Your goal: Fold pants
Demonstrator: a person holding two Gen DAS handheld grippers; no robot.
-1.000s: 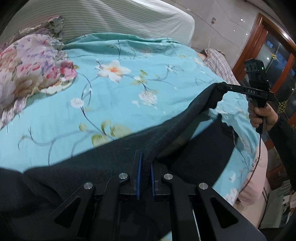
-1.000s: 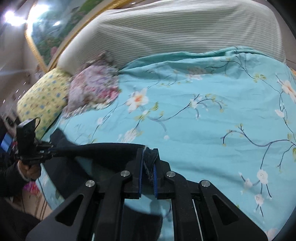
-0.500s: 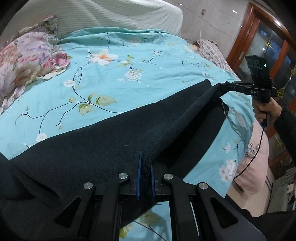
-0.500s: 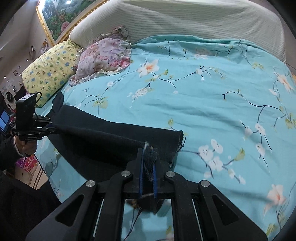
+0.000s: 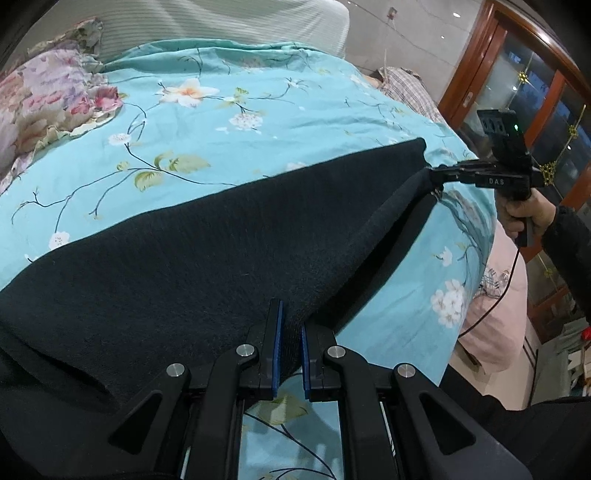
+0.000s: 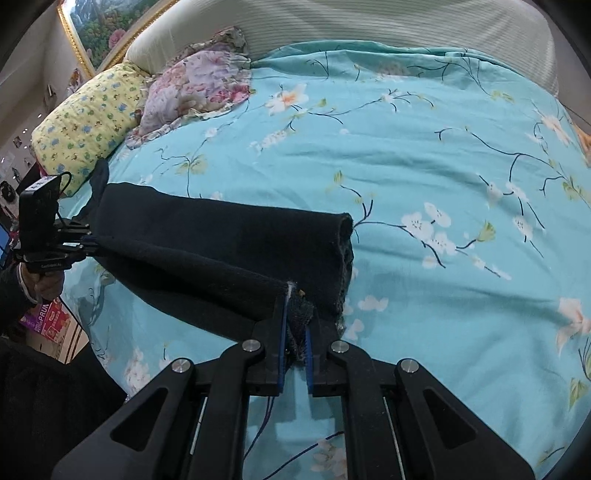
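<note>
Dark navy pants (image 5: 207, 258) lie stretched lengthwise across a turquoise floral bedspread (image 5: 229, 122). My left gripper (image 5: 288, 343) is shut on the near edge of the pants at one end. My right gripper (image 6: 295, 332) is shut on the fuzzy hem end of the pants (image 6: 229, 251). In the left wrist view the right gripper (image 5: 434, 177) pinches the far corner of the cloth. In the right wrist view the left gripper (image 6: 88, 242) holds the other end. The held edge hangs taut between the two grippers, just above the bed.
A floral pink pillow (image 6: 199, 85) and a yellow patterned pillow (image 6: 88, 122) lie at the bed's head by a striped headboard (image 6: 332, 26). A pink cushion (image 5: 495, 306) and a wooden glass door (image 5: 524, 92) stand past the bed's right edge.
Both grippers have lowered and pulled the pants out over the bed. The cloth now lies flatter and covers more of the bedspread, with one leg spread on the sheet.
</note>
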